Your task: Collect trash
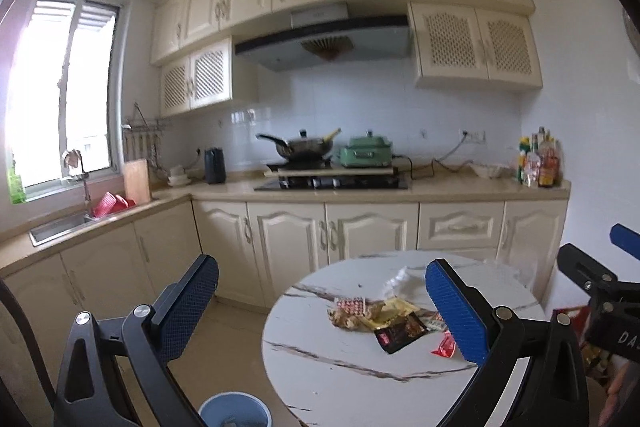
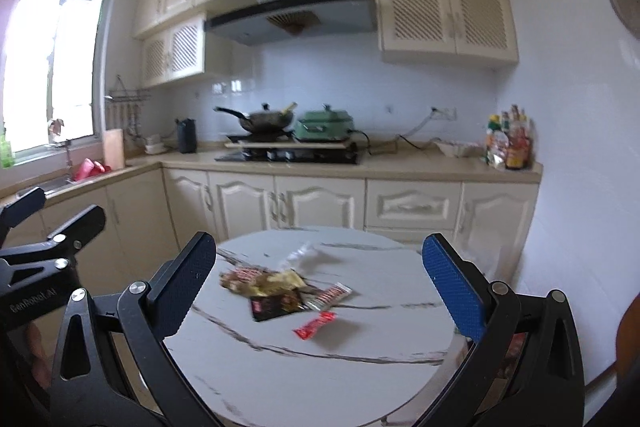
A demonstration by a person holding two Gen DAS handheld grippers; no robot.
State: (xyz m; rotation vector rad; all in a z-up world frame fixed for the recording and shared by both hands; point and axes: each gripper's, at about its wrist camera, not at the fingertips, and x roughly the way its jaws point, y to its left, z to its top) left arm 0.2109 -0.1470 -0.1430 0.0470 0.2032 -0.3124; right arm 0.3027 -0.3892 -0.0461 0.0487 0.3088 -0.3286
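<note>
A pile of snack wrappers (image 1: 384,319) lies on a round white marble table (image 1: 340,379): a dark packet (image 1: 400,335), a small red sachet (image 1: 444,345), yellow wrappers and clear plastic (image 1: 400,281). The right wrist view shows the same wrappers (image 2: 280,287), the dark packet (image 2: 276,305) and the red sachet (image 2: 316,325) on the table (image 2: 320,379). My left gripper (image 1: 320,307) is open, raised above the table's left edge, empty. My right gripper (image 2: 320,283) is open over the table, empty. A blue bin (image 1: 234,409) stands on the floor, left of the table.
Cream kitchen cabinets (image 1: 300,243) run behind the table, with a stove and wok (image 1: 308,147), a green cooker (image 1: 364,151), a sink (image 1: 60,227) at left and sauce bottles (image 1: 538,163) at right. The right gripper's body (image 1: 600,291) shows at the left view's right edge.
</note>
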